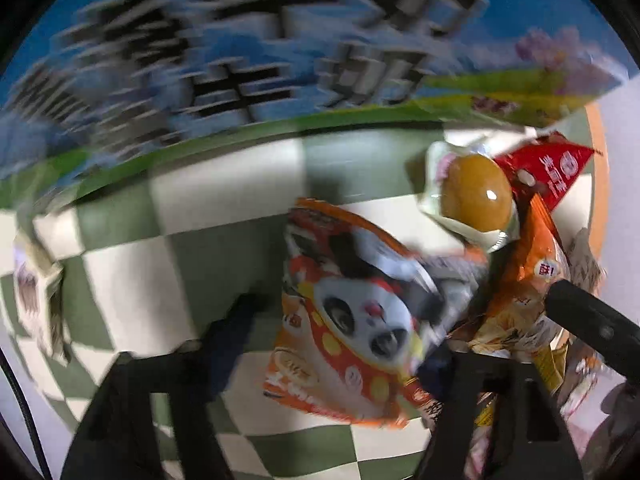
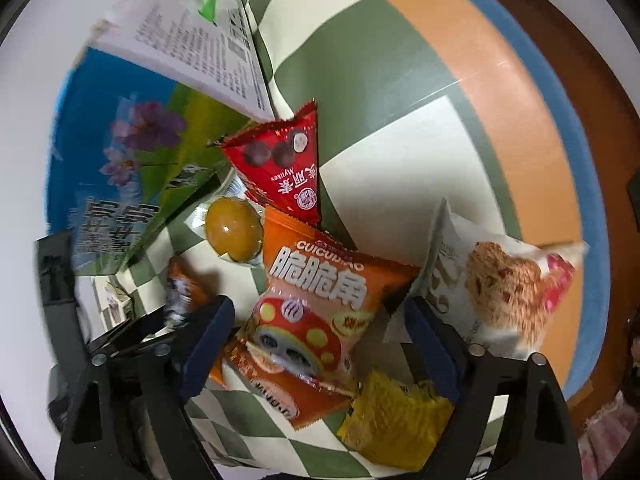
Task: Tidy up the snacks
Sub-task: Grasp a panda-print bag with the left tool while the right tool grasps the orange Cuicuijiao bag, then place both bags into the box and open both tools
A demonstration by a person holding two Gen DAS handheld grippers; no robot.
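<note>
My left gripper point(image 1: 332, 344) is open over the checked cloth; an orange panda snack bag point(image 1: 352, 320) lies between its fingers, against the right finger. A packed brown egg point(image 1: 476, 196) and a red chocolate bag point(image 1: 548, 172) lie beyond. My right gripper point(image 2: 320, 344) is open around a second orange panda bag point(image 2: 320, 304). Near it are the egg point(image 2: 234, 230), the red bag point(image 2: 284, 168), a white cereal-bar bag point(image 2: 504, 280) and a yellow packet point(image 2: 396, 412). The left gripper's arm point(image 2: 132, 344) shows at the left of the right wrist view.
A big blue and green milk carton box point(image 1: 240, 52) stands at the back; it also shows in the right wrist view point(image 2: 132, 160). The green and white checked cloth point(image 2: 400, 168) has an orange and blue border point(image 2: 520, 128). A small white packet point(image 1: 36, 292) lies far left.
</note>
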